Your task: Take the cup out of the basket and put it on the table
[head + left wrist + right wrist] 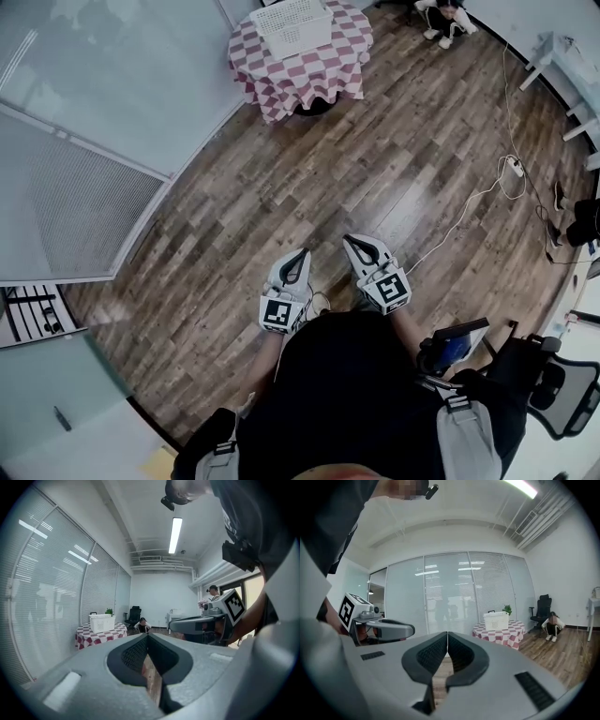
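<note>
Both grippers empty and well short of the basket

The white basket (295, 23) sits on the checked-cloth bench (314, 75), well apart from the person, across a stretch of wooden floor (394, 159). No cup shows in any view; I take it to be down inside the basket, so its lie and long axis cannot be told. The left gripper (301, 253) and the right gripper (350, 240) are side by side close to the body, each with its fingers pressed together on nothing. From the basket, both are about equally far; the left one lies more squarely in line with it. Its fingers aim a little to the basket's right, the right gripper's fingers a little to its left. The next move looks like crossing the floor.
</note>
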